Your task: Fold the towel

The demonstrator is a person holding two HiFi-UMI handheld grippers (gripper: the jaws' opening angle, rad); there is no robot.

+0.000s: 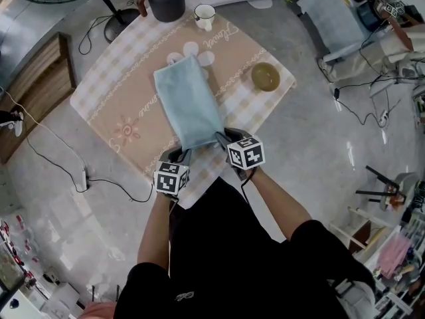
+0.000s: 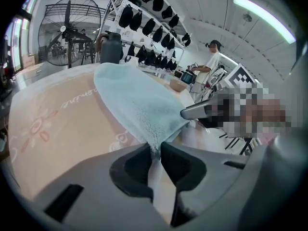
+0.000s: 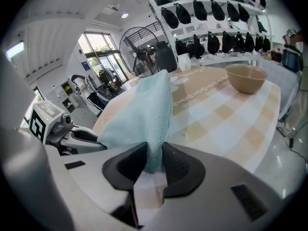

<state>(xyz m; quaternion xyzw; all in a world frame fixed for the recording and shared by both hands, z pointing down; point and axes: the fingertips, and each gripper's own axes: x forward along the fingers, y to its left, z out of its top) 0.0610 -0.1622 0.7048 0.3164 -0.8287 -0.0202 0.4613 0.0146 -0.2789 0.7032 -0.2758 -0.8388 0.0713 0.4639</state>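
Note:
A light blue towel (image 1: pixel 189 102) lies lengthwise on the checked tablecloth (image 1: pixel 126 105), folded into a long strip. At the strip's near end my left gripper (image 1: pixel 182 153) is shut on the near left corner of the towel (image 2: pixel 139 107), the cloth pinched thin between the dark pads. My right gripper (image 1: pixel 222 138) is shut on the near right corner of the towel (image 3: pixel 144 114), with a thicker wad of cloth between its pads. Both grippers sit side by side at the table's near edge.
A tan bowl (image 1: pixel 265 76) stands to the right of the towel, also seen as the bowl (image 3: pixel 246 78). A white mug (image 1: pixel 204 16) and a dark jug (image 1: pixel 165 0) stand at the far edge. A fan (image 2: pixel 67 32) and cables are on the floor to the left.

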